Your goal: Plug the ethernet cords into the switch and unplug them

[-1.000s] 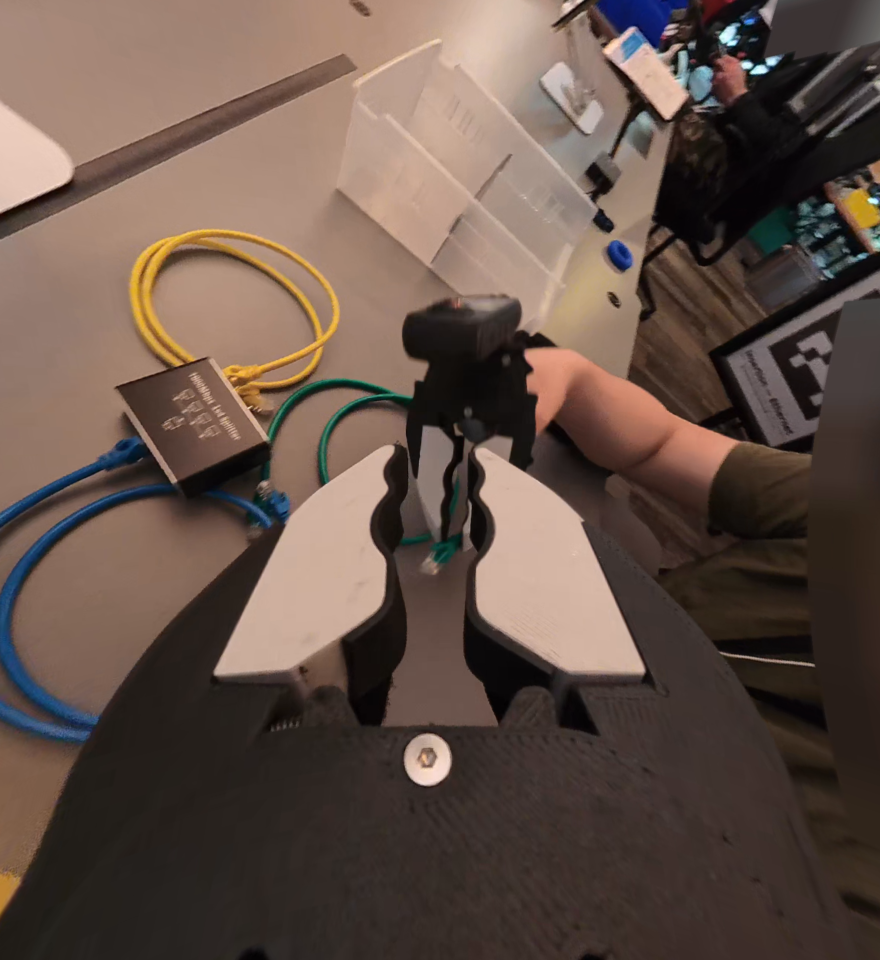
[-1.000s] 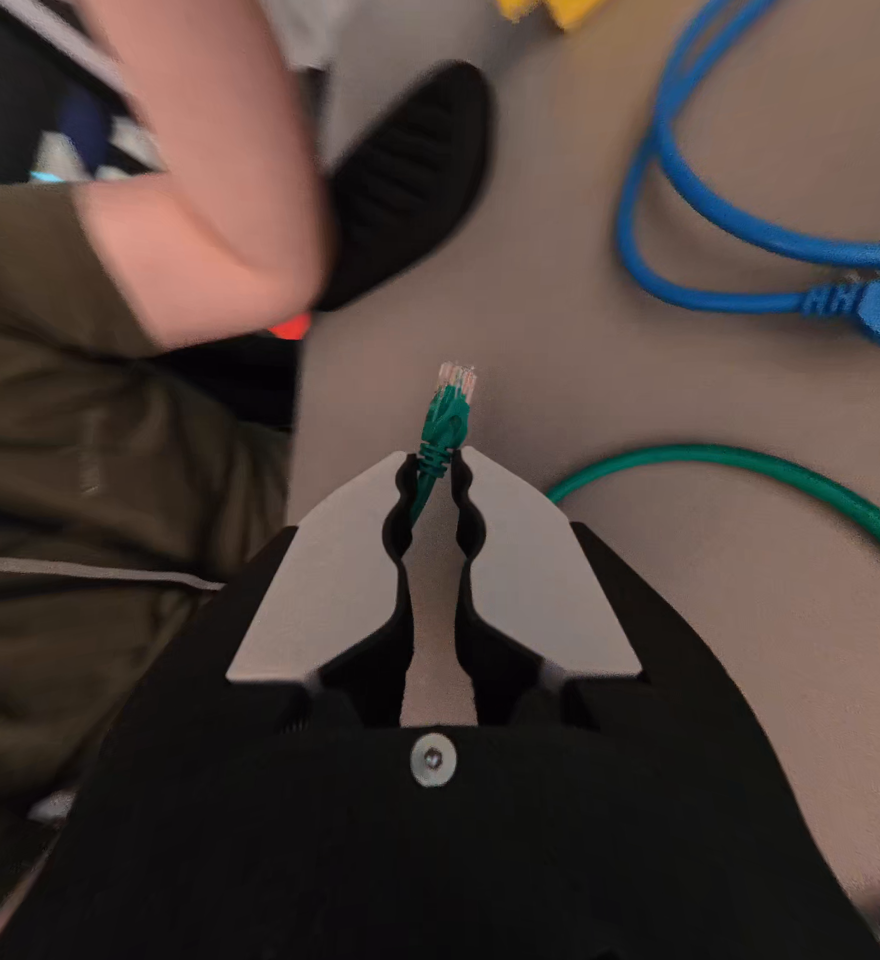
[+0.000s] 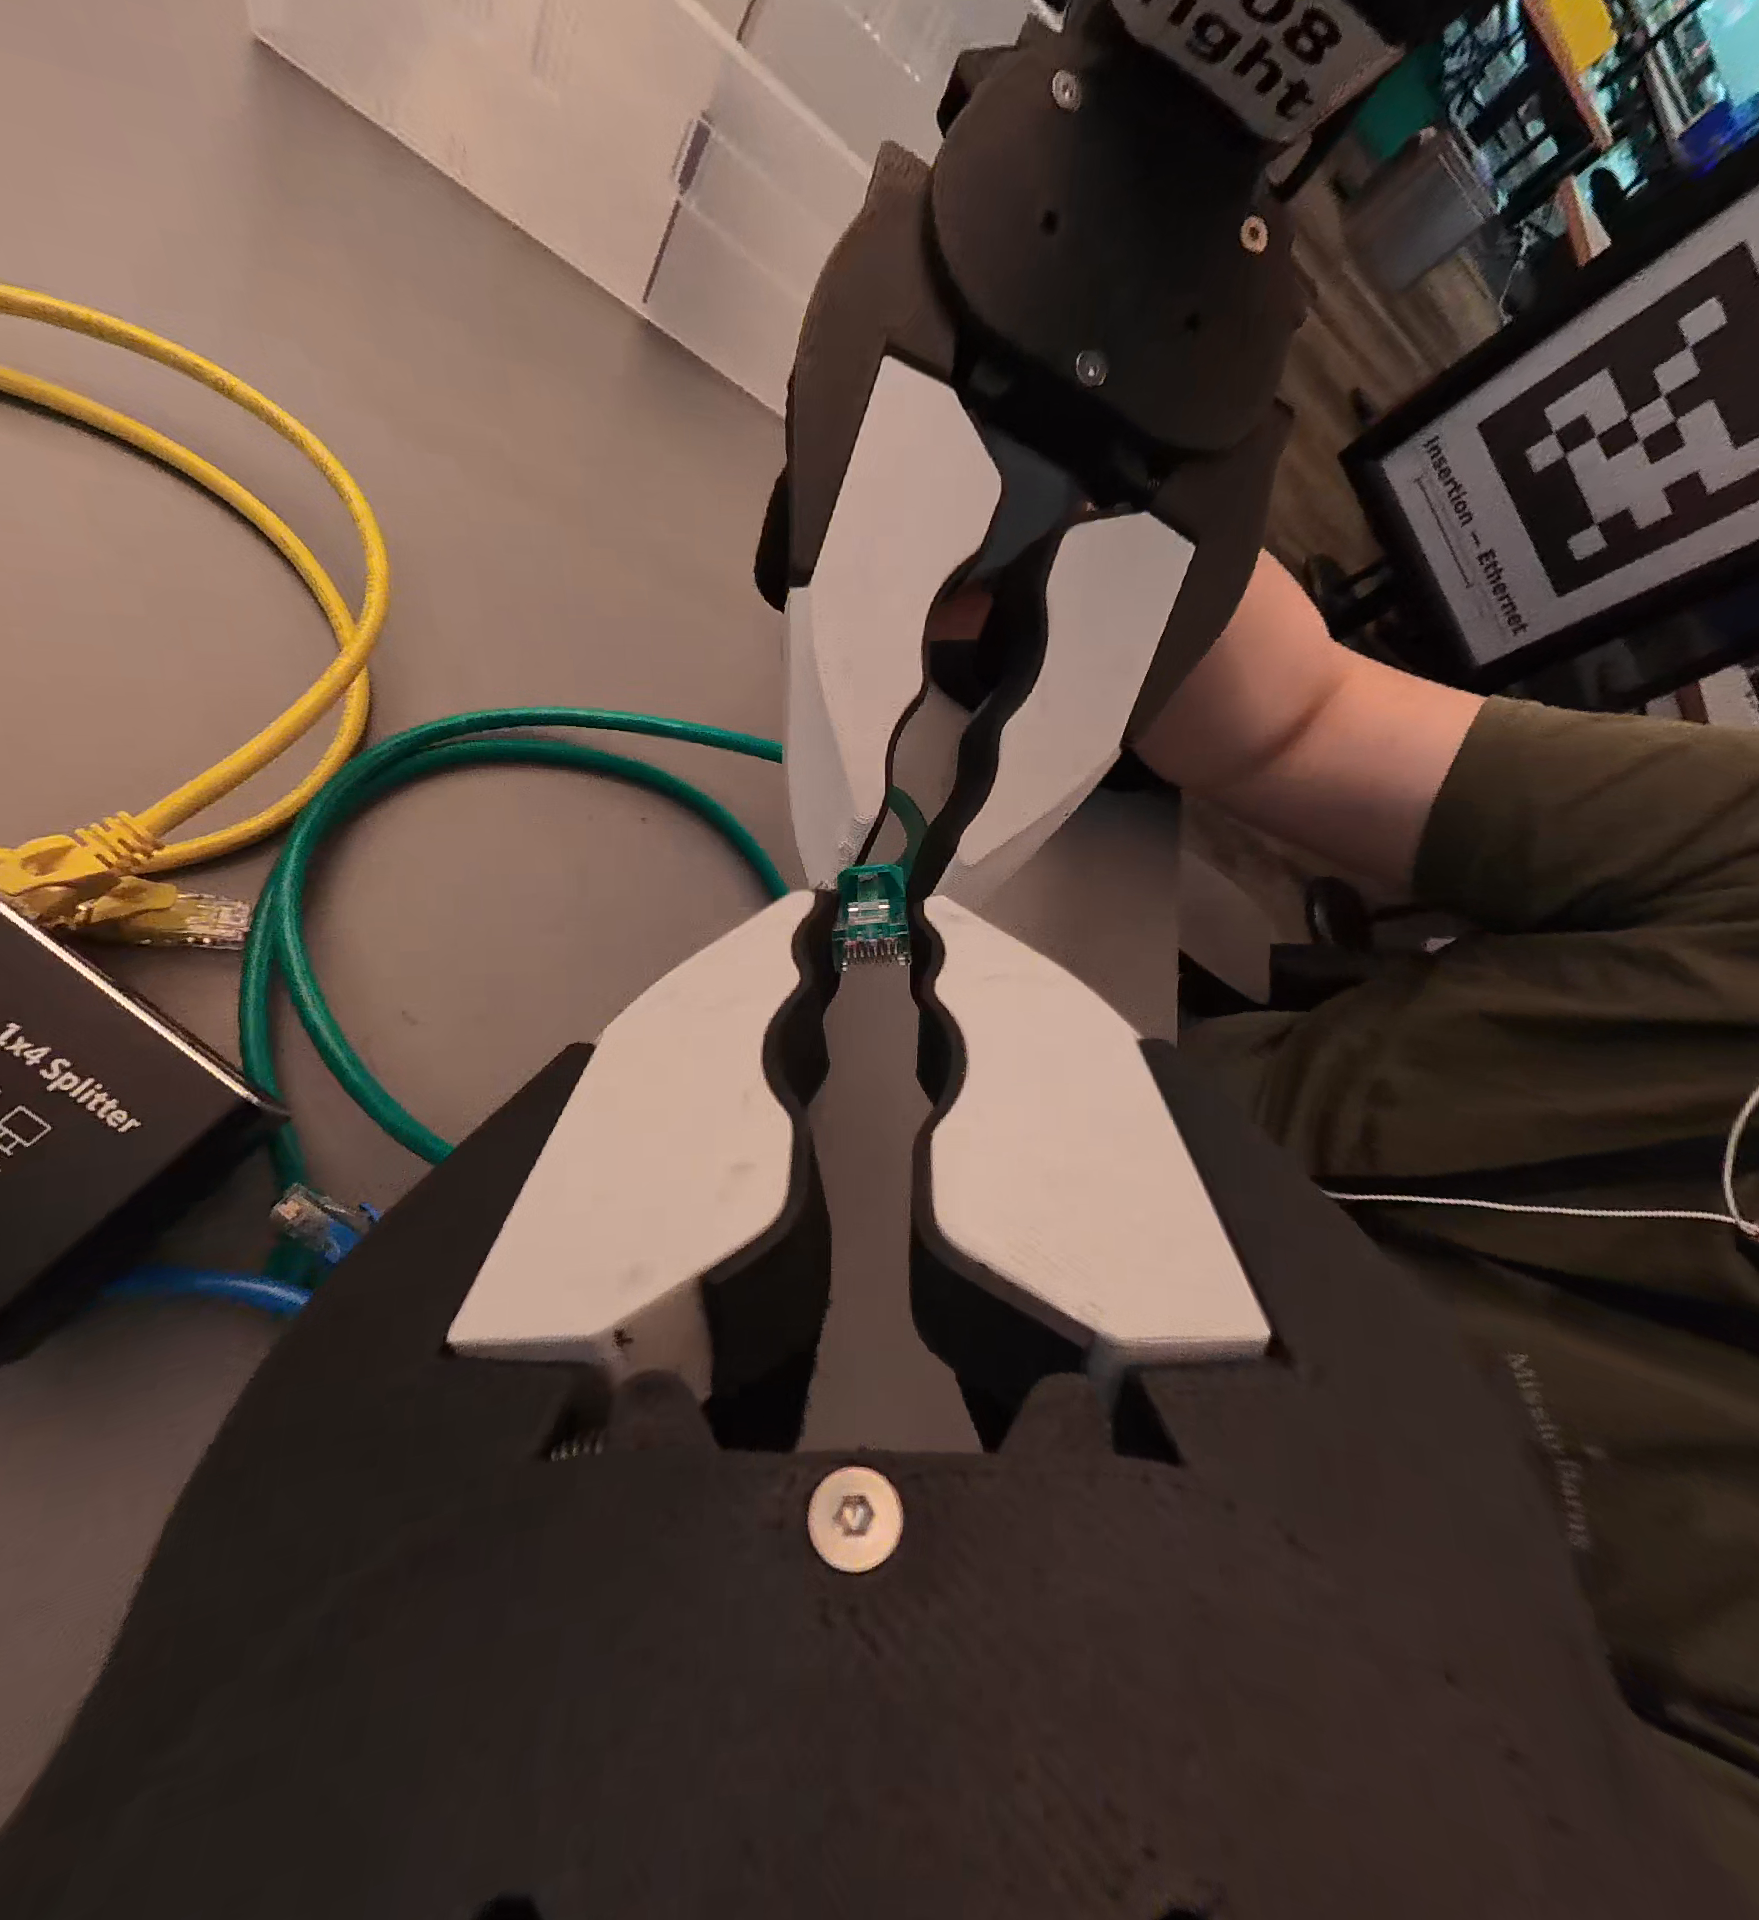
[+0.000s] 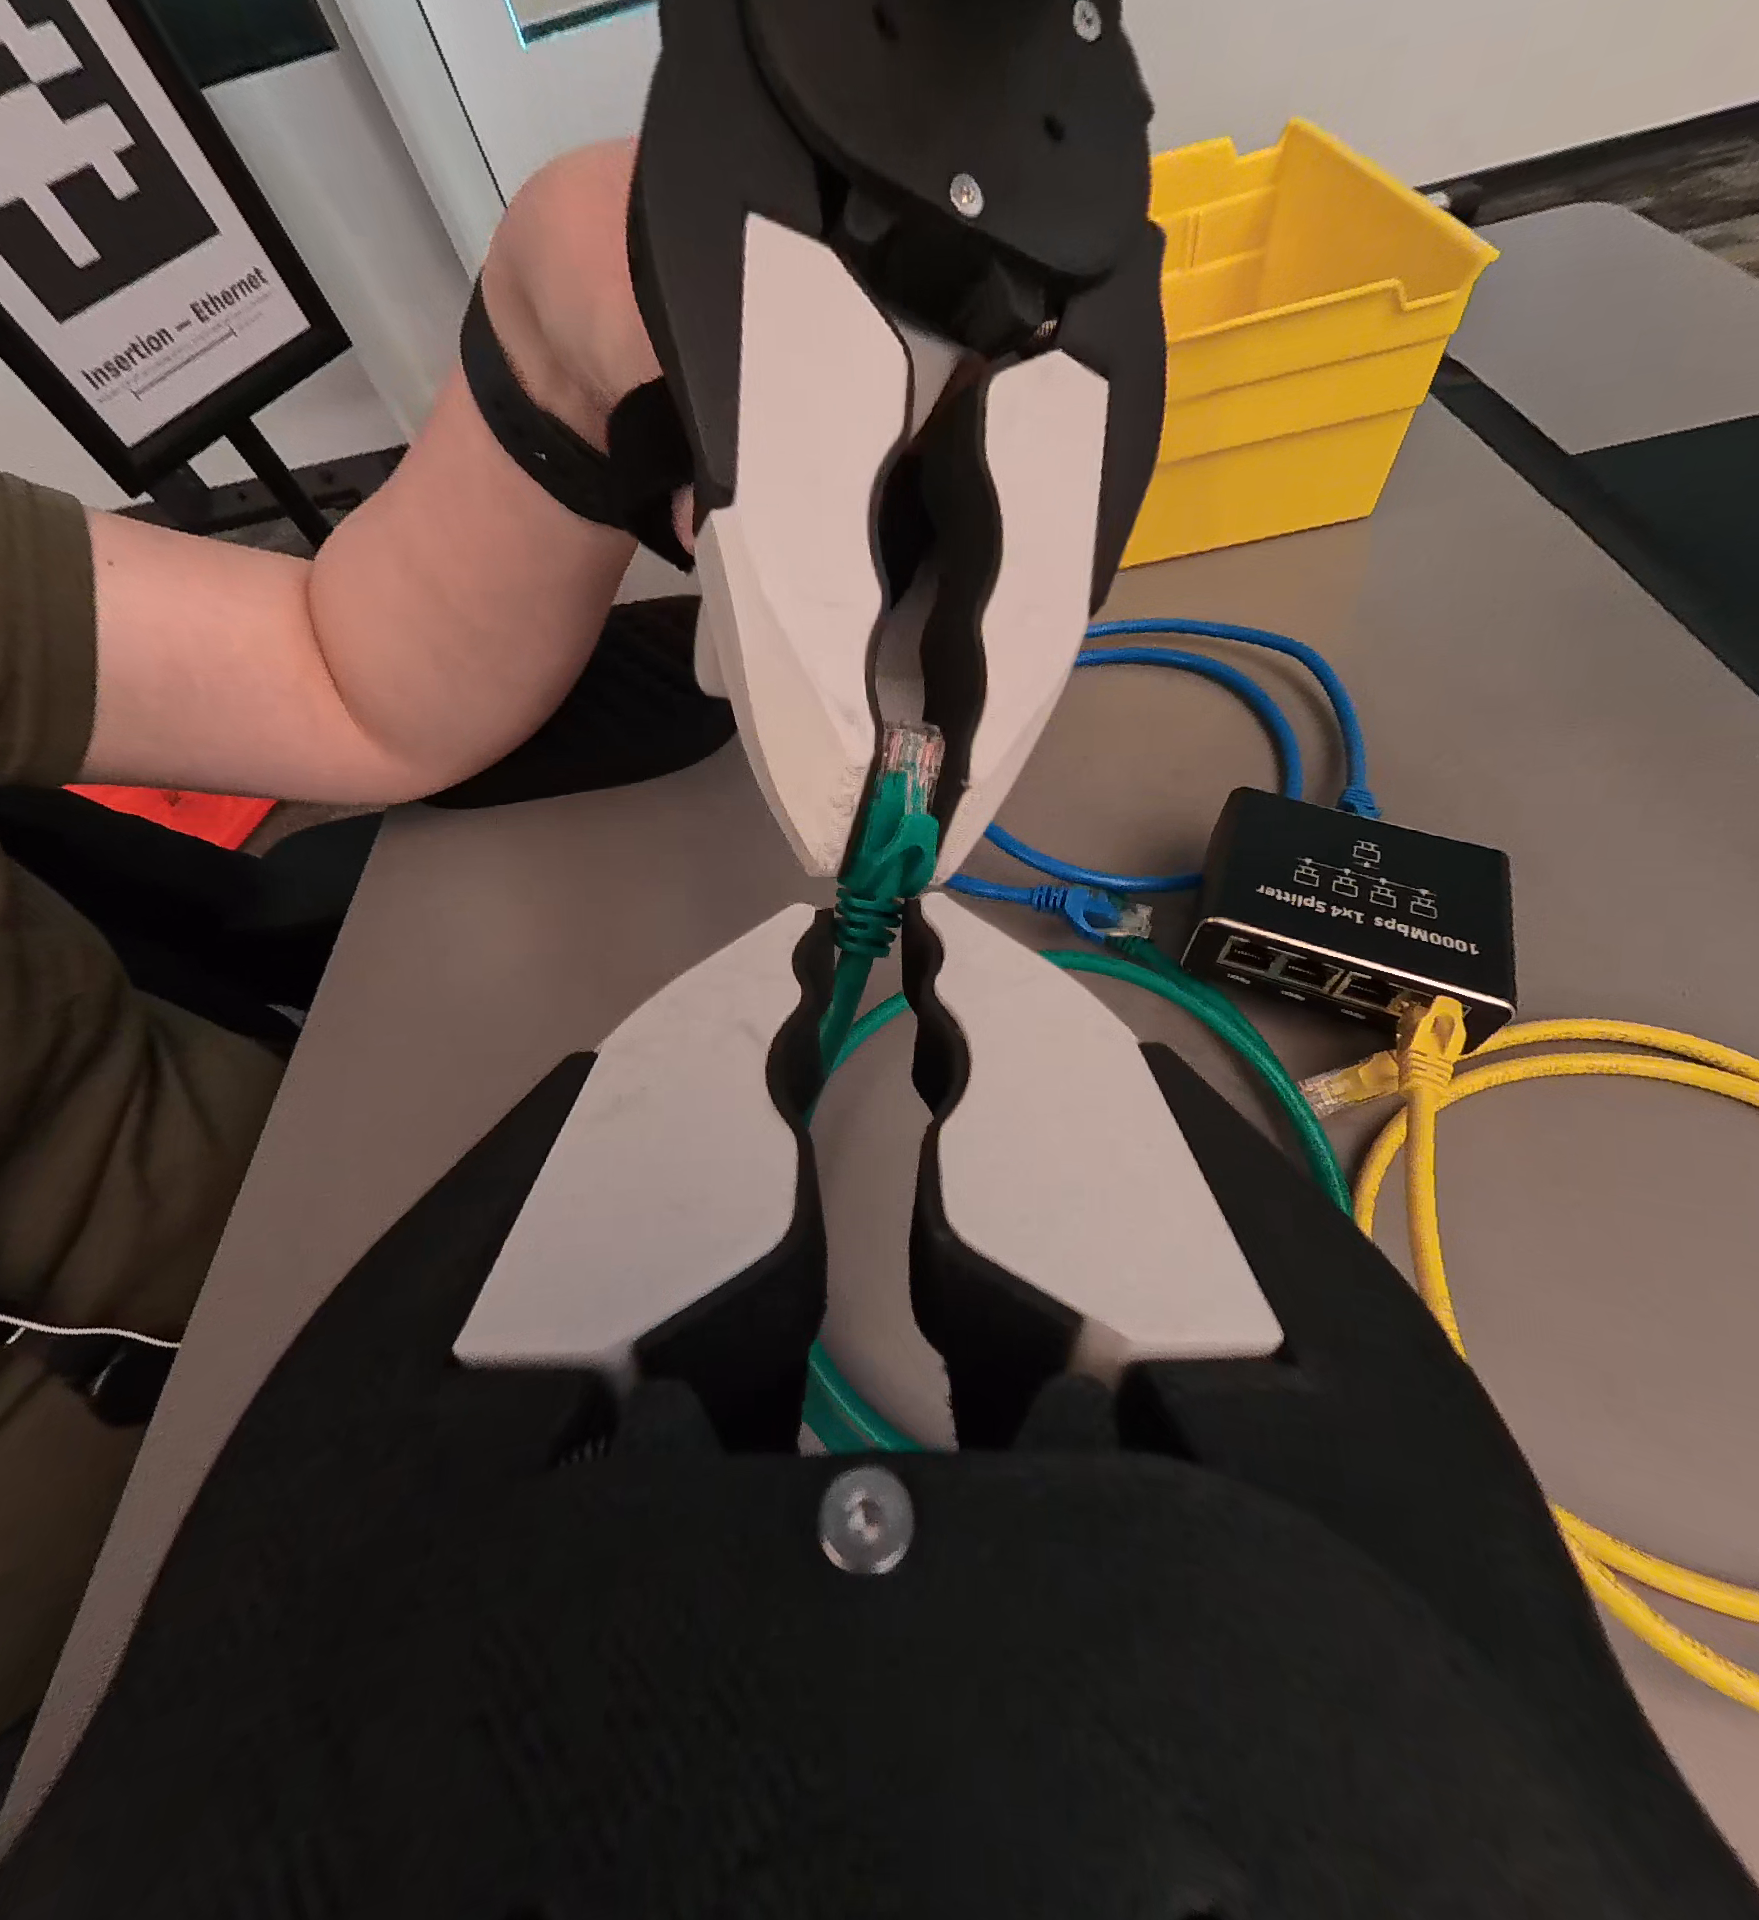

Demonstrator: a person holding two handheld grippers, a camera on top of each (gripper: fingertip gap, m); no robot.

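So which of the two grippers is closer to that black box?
Left. The black box lies just beside the left gripper; from the right gripper, it sits beyond the tips, past the green plug both hold.

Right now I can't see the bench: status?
Right gripper shut on green plug. Left gripper closing around its tip, handover. Switch ports unblocked, yellow cord plugged.

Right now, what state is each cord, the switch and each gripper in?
Green plug: lifted, between both grippers.
Right gripper: shut on the green plug's boot.
Left gripper: fingertips around its tip; clamping unclear.
Yellow cord: one end in switch.
Blue cord: near end unplugged.
Switch: lying flat.
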